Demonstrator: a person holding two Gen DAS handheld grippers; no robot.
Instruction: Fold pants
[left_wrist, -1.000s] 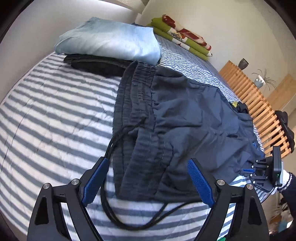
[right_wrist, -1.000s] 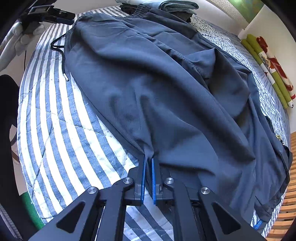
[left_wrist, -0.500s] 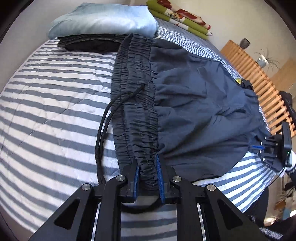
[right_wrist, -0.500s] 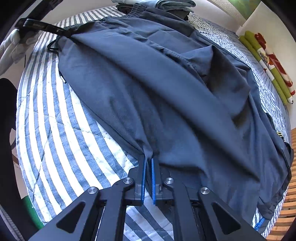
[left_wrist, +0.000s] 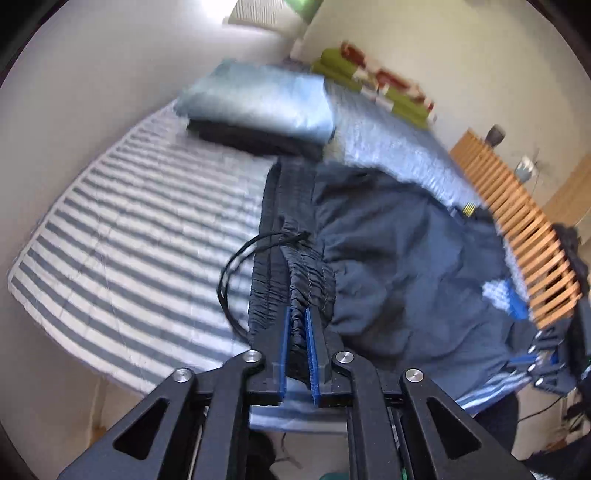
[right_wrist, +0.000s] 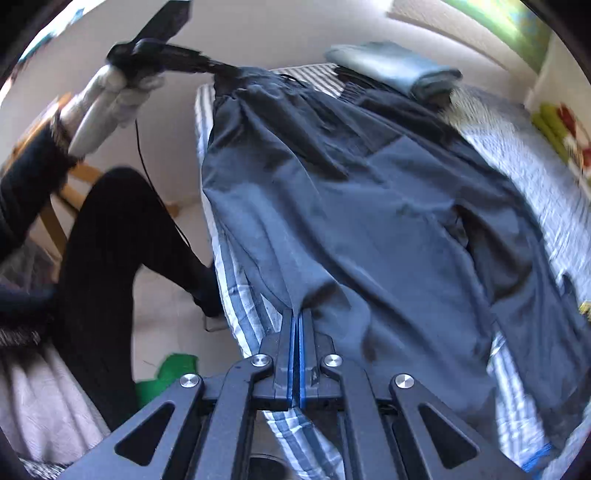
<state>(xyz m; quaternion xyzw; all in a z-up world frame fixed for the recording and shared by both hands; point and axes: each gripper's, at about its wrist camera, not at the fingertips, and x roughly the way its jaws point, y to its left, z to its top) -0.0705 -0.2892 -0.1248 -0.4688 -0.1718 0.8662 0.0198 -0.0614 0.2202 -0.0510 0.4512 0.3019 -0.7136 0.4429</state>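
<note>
- Left gripper (left_wrist: 297, 326) is clamped on the gathered waistband of the pants (left_wrist: 406, 258); its jaws have just been closing.
- Right gripper (right_wrist: 297, 325) is pinched together on a leg hem.
- Pants are partly raised off the striped bed (left_wrist: 129, 229).
- No fold is made yet.

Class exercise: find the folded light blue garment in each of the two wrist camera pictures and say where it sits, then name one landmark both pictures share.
Left wrist view: the folded light blue garment lies upper centre, stacked on a black folded item.
Right wrist view: the same garment sits top right of centre, beyond the pants.
Shared landmark: the green and red folded blanket, far right edge in the right wrist view.
</note>
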